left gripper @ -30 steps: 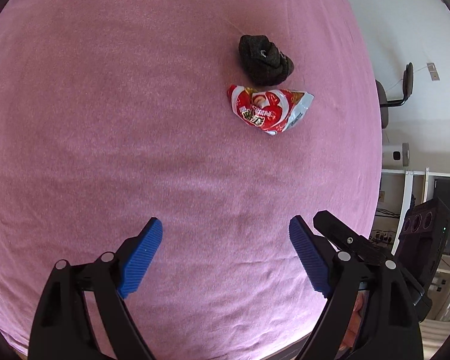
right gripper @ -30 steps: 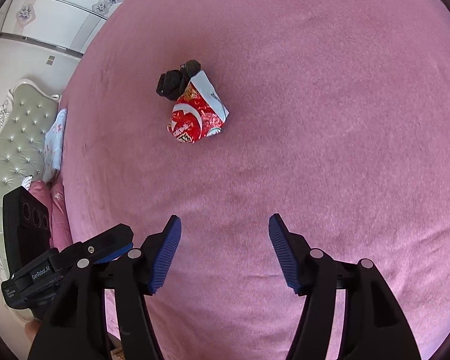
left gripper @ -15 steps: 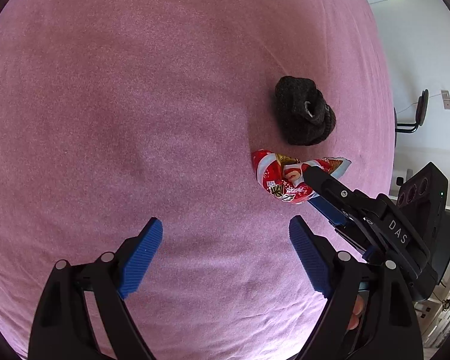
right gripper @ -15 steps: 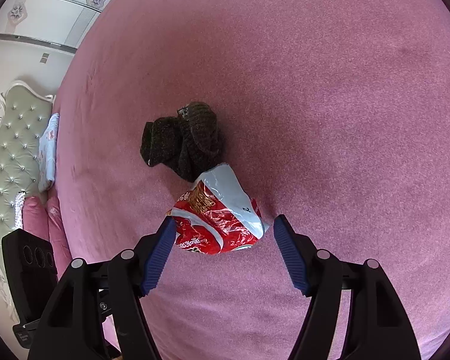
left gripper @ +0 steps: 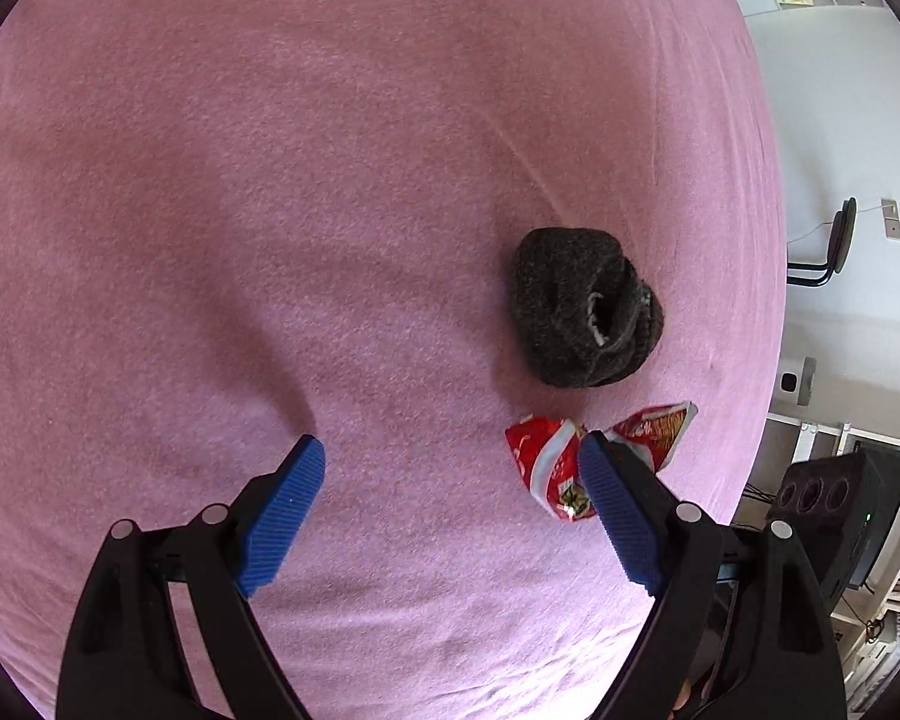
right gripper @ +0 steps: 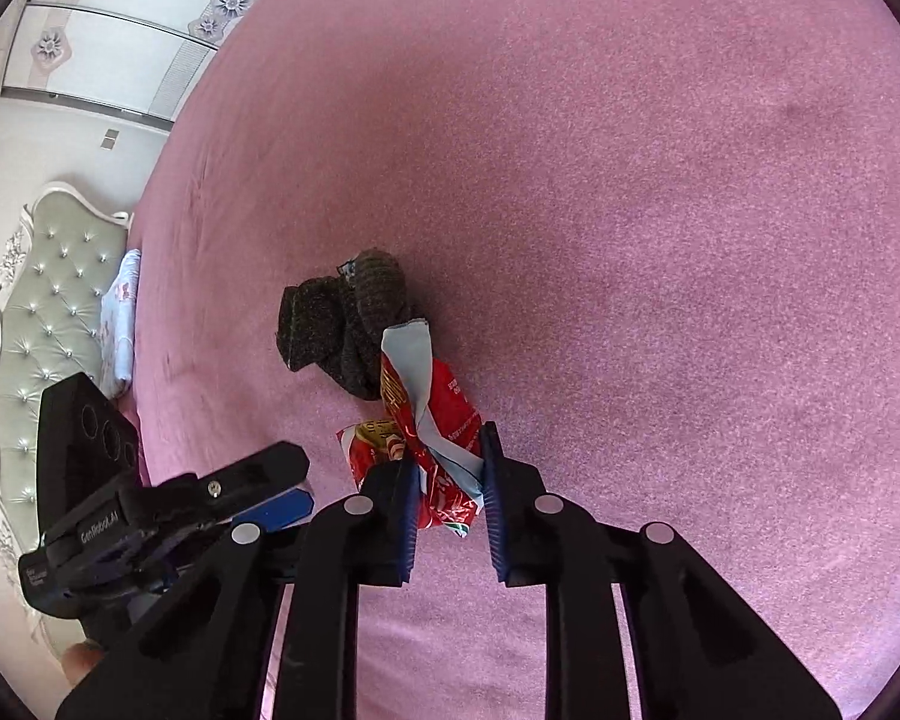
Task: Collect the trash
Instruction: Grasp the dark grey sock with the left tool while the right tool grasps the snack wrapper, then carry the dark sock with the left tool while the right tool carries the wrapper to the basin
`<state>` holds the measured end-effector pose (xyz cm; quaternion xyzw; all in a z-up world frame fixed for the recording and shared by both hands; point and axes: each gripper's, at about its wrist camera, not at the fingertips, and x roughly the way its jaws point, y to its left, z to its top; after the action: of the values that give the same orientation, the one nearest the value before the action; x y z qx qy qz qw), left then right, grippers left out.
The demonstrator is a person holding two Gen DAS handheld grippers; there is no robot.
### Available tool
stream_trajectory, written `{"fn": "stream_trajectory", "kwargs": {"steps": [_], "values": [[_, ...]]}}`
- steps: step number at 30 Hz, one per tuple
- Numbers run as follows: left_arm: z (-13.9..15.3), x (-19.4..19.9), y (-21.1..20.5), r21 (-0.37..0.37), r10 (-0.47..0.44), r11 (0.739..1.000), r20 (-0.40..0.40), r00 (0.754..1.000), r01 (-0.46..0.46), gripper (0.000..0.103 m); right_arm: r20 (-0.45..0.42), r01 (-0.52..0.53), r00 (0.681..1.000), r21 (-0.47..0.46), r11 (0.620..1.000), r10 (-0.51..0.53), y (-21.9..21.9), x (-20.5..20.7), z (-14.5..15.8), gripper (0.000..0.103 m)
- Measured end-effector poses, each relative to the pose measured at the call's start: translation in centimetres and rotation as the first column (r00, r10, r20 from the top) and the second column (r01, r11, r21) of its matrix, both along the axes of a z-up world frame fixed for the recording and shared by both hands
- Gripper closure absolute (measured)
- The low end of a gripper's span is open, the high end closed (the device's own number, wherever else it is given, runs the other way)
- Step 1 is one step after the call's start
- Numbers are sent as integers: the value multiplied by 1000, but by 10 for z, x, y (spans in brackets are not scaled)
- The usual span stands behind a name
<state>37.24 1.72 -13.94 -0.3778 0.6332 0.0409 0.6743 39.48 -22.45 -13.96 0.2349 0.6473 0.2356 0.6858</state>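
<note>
From the right wrist I can read "GenRobot.AI" in white on the black body of the left tongs [right gripper: 273, 507]. The red snack wrapper [right gripper: 432, 438] carries print, but it is too crumpled and small for me to make out.

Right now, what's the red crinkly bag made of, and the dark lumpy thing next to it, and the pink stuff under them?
The red bag looks like thin shiny plastic film: it creases sharply and glints. The dark lump seems to be knitted fabric, probably a sock: fuzzy and ribbed. The pink cover looks like soft, matte fleecy cloth that dents and wrinkles.
</note>
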Motion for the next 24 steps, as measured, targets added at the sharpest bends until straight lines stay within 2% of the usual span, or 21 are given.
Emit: {"fn": "stream_trajectory", "kwargs": {"steps": [3,8,13,16,17,18,19,20,22,24], "values": [[1,8,-12,11,-5,1000,11,1000,5,15,-21,12,1000,15,1000,-12,-16,-3,-3,85],[-3,29,-23,45,35,998,-7,999,-35,10,-30,0,1000,6,1000,0,-14,-4,-5,85],[-8,40,-29,78,66,995,-36,997,-63,9,-37,-10,999,1,1000,10,-17,-6,-7,85],[-5,46,-46,161,29,987,-34,999,-24,24,-38,-6,999,1,1000,6,-6,-4,-5,85],[-2,45,-52,178,8,984,-15,1000,-6,41,-39,-5,999,2,1000,5,-3,-3,-4,85],[1,44,-56,166,-17,986,9,1000,15,63,-40,-2,999,4,1000,2,-3,-4,-4,85],[2,43,-62,137,-38,990,26,999,34,75,-41,-1,999,6,1000,1,-2,-5,-4,85],[5,42,-67,142,-57,988,32,998,52,79,-43,-2,999,6,1000,2,-4,-7,-4,85],[12,38,-76,171,-114,980,72,991,100,80,-46,-4,999,8,1000,5,-12,-7,-6,85],[14,36,-81,135,-135,984,109,985,120,83,-47,-5,999,7,1000,6,-14,-12,-4,85]]}}
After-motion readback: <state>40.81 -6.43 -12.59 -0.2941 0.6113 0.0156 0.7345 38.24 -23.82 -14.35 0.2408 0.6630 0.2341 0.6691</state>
